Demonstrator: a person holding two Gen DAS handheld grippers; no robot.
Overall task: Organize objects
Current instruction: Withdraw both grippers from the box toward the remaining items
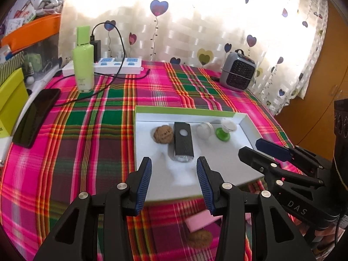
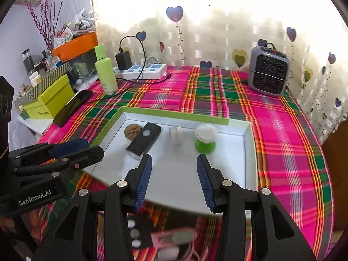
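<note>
Four items sit in our tray mid-frame, both claws wide and empty, pink gadget and walnut at bottom still out.

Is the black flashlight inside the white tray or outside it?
Inside: the black flashlight lies flat on the white tray floor, beside a walnut.

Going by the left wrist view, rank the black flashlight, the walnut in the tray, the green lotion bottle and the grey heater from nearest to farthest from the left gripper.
From the left gripper, jaws open:
1. Black flashlight, straight ahead in the white tray.
2. Walnut, just behind it, to the left.
3. Green lotion bottle, far left, and grey heater, far right: too close to call.
</note>
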